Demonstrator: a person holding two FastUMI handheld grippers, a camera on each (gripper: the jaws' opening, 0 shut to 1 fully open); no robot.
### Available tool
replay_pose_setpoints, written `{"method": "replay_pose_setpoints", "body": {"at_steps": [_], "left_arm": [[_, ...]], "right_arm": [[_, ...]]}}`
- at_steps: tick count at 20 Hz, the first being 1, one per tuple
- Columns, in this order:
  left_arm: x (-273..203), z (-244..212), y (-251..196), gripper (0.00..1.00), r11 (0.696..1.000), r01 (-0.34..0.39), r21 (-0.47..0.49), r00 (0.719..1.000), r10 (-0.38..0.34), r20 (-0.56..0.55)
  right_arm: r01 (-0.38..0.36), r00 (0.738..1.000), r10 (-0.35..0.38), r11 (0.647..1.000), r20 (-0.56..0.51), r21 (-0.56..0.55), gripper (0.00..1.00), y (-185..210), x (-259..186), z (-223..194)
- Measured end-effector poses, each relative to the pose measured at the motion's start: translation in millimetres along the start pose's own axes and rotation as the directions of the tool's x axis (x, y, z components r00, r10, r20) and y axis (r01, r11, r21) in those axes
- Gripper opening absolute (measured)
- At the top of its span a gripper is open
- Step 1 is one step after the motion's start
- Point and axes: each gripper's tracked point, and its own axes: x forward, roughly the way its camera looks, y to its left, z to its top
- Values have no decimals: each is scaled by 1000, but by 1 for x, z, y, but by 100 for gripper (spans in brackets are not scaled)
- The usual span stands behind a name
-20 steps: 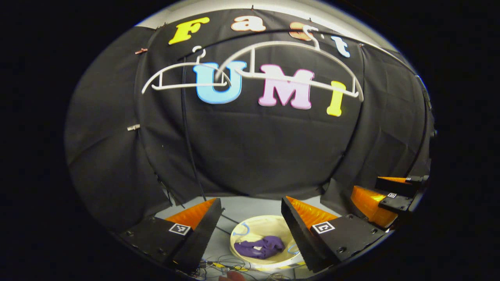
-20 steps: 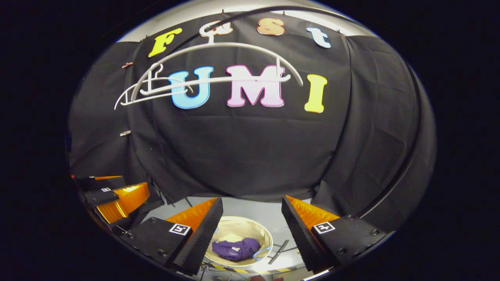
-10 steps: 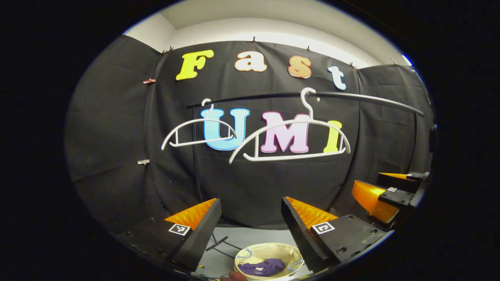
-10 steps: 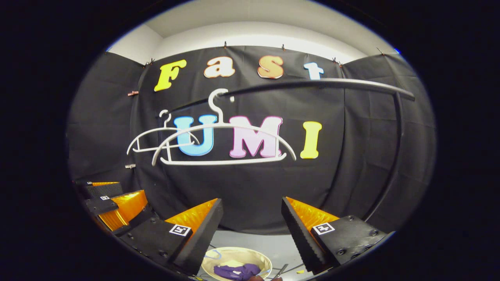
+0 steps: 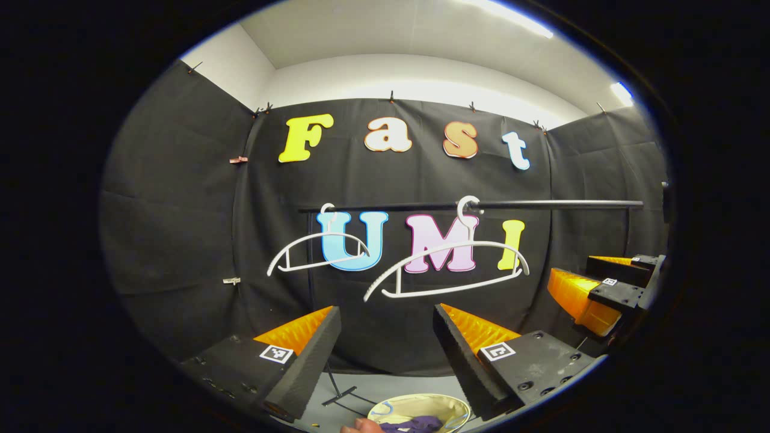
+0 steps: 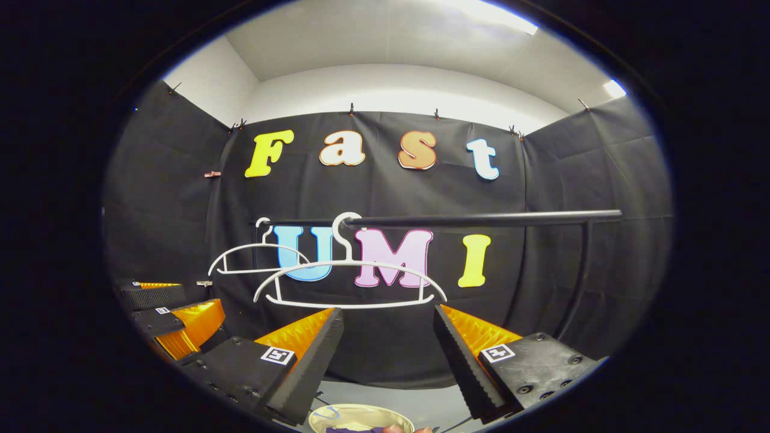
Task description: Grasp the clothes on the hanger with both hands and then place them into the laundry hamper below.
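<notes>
Both views tilted up; purple clothes [image 5: 415, 424] below left gripper [image 5: 385, 355].

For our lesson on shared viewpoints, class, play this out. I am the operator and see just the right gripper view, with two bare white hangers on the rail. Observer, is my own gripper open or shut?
Observer: Open. The left gripper view catches the right gripper from the side, with its fingers apart and nothing between them.
Operator: And the left gripper?
Observer: The left gripper is open too, with no cloth between its fingers.
Operator: Is anything in the hamper?
Observer: A purple garment lies inside the laundry hamper on the floor.
</notes>
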Motion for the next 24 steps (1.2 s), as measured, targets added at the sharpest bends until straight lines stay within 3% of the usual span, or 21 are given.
{"method": "replay_pose_setpoints", "body": {"at_steps": [4,24], "left_arm": [[-7,13,3,97,1000,-8,-2,999,8,32],[-12,17,-4,97,1000,17,-8,999,-17,50]], "right_arm": [[-4,1000,4,1000,-4,9,99,3,-1,0],[7,1000,-7,1000,-24,13,96,3,-8,-10]]}}
